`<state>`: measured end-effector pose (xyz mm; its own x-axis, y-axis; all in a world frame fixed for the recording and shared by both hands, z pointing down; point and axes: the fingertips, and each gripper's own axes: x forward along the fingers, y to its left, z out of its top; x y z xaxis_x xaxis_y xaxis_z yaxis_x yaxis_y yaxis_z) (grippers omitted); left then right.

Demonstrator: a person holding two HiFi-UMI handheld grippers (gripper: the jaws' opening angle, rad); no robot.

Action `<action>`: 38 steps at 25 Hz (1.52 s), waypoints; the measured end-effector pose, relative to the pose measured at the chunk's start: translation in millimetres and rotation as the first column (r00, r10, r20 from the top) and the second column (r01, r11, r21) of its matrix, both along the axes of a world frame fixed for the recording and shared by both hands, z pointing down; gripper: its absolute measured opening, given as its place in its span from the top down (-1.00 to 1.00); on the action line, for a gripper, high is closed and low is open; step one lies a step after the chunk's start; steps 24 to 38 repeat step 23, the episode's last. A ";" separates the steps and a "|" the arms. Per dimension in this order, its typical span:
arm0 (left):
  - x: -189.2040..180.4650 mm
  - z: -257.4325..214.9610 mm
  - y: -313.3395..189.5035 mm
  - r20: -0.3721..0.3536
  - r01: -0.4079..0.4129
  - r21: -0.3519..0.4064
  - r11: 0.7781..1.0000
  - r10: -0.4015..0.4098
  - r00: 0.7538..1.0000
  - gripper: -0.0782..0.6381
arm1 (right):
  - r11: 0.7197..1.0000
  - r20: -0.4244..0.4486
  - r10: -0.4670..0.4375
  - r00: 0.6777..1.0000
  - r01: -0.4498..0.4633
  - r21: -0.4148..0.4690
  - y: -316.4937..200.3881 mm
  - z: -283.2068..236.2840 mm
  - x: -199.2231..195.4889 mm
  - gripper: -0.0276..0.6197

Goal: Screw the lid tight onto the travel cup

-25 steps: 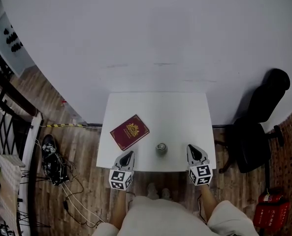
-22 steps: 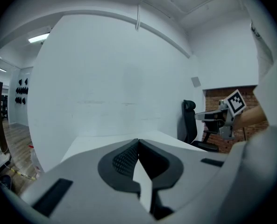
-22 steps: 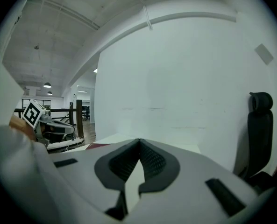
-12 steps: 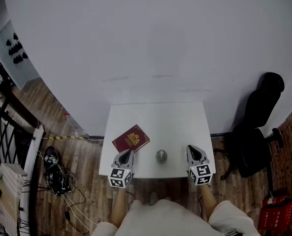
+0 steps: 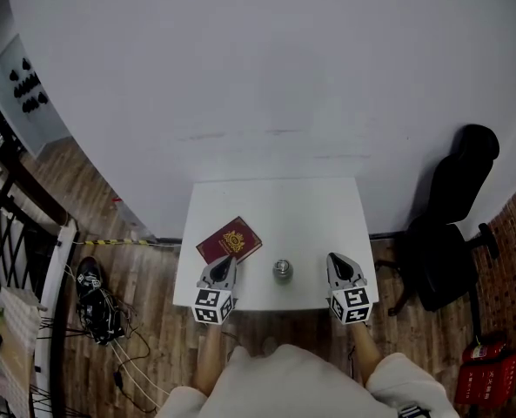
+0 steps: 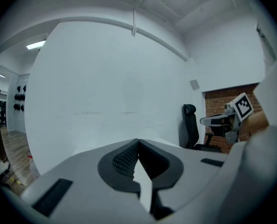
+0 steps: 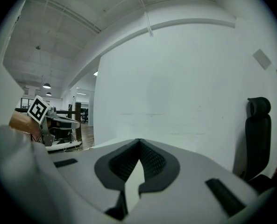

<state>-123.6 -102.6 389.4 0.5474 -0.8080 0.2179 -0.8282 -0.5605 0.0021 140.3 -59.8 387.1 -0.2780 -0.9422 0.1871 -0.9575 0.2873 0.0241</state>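
Observation:
A small metal travel cup (image 5: 283, 270) stands near the front edge of the white table (image 5: 310, 212), seen from above in the head view. My left gripper (image 5: 225, 264) hovers at the table's front left, its tip over a corner of a dark red booklet (image 5: 230, 240), jaws shut and empty. At the front right my right gripper (image 5: 335, 262) is shut as well, with nothing in it. The cup sits between the two grippers, apart from both. Both gripper views look level at the white wall; the cup shows in neither. I cannot make out a separate lid.
A black office chair (image 5: 453, 225) stands right of the table, also visible in the right gripper view (image 7: 259, 134). A white wall (image 5: 258, 77) rises behind the table. Cables and a shoe (image 5: 90, 286) lie on the wooden floor at the left. A red object (image 5: 479, 368) sits bottom right.
Both grippers have risen a little, the left more than the right, and stayed shut. The head view has shifted, so the table sits lower in the picture. The cup and booklet have not moved.

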 end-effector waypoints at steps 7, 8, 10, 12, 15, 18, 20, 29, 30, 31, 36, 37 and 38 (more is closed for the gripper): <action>4.5 1.3 -0.7 0.007 0.000 0.002 1.000 0.000 1.000 0.76 | 1.000 0.004 0.005 1.000 -0.005 -0.001 -0.4 2.5 3.9 0.92; 3.7 1.8 -0.8 0.007 0.003 0.002 1.000 -0.003 1.000 0.76 | 1.000 0.003 0.004 1.000 -0.004 -0.003 0.1 3.6 3.6 0.92; 2.8 2.3 -1.7 0.006 0.008 0.004 1.000 -0.008 1.000 0.76 | 1.000 0.003 0.003 1.000 -0.003 -0.005 0.3 5.1 3.0 0.92; 3.0 1.9 -2.6 0.004 0.008 0.005 1.000 -0.008 1.000 0.76 | 1.000 0.005 0.003 1.000 -0.003 -0.006 -0.3 5.3 1.5 0.92; 4.7 3.7 -0.6 0.004 0.006 0.002 1.000 -0.006 1.000 0.76 | 1.000 0.005 0.000 1.000 0.000 -0.008 1.1 6.4 -0.6 0.92; 7.7 6.2 0.3 0.005 0.002 -0.002 1.000 -0.002 1.000 0.76 | 1.000 0.004 -0.002 1.000 0.002 -0.011 0.8 8.3 -0.6 0.92; 8.8 7.0 0.5 0.003 0.000 -0.006 1.000 0.000 1.000 0.76 | 1.000 0.004 0.000 1.000 0.000 -0.016 0.9 9.1 -0.3 0.92; 9.5 7.7 1.0 0.002 0.000 -0.009 1.000 0.000 1.000 0.76 | 1.000 0.002 0.000 1.000 0.000 -0.022 1.5 10.1 -0.5 0.92; 9.5 7.7 1.0 0.002 0.000 -0.009 1.000 0.000 1.000 0.76 | 1.000 0.002 0.000 1.000 0.000 -0.022 1.5 10.1 -0.5 0.92; 9.5 7.7 1.0 0.002 0.000 -0.009 1.000 0.000 1.000 0.76 | 1.000 0.002 0.000 1.000 0.000 -0.022 1.5 10.1 -0.5 0.92; 9.5 7.7 1.0 0.002 0.000 -0.009 1.000 0.000 1.000 0.76 | 1.000 0.002 0.000 1.000 0.000 -0.022 1.5 10.1 -0.5 0.92; 9.5 7.7 1.0 0.002 0.000 -0.009 1.000 0.000 1.000 0.76 | 1.000 0.002 0.000 1.000 0.000 -0.022 1.5 10.1 -0.5 0.92; 9.5 7.7 1.0 0.002 0.000 -0.009 1.000 0.000 1.000 0.76 | 1.000 0.002 0.000 1.000 0.000 -0.022 1.5 10.1 -0.5 0.92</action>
